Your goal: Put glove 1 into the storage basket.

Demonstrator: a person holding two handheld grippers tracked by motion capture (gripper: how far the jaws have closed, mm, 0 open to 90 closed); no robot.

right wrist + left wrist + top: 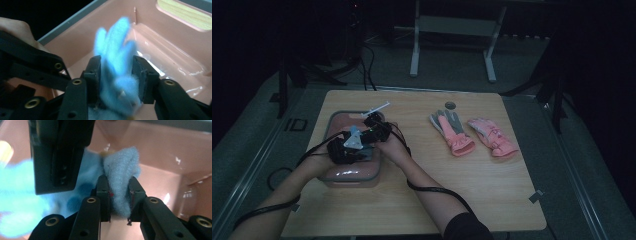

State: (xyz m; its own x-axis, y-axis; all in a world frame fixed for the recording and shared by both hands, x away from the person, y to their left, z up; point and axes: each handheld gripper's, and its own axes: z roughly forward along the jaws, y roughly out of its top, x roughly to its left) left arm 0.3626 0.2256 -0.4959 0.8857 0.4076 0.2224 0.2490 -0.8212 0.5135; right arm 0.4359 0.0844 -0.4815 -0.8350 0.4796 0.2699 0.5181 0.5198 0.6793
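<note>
Both grippers pinched blue fleece inside a pink bin.
Left gripper (pixel 119 195) and right gripper (pixel 117 77) each clamped the blue fleece (pixel 121 172) over the bin (pixel 334 175), seemingly to lift it together.

On my bench (pixel 492 200), a pale wood top, 2 pink gloves lie side by side right of the middle, well apart from where I work. The left glove (pixel 453 131) shows grey fingers and a pink cuff; the right glove (pixel 493 136) is pink all over, with its cuff toward me. A small round grey disc (pixel 450 105) sits in the bench top just beyond the left glove. A bit of tape (pixel 536 196) sticks at the near right edge. Beyond the bench, a white frame (pixel 452 30) stands on the grey floor (pixel 542 65), with dark cables (pixel 367 65) to its left.
</note>
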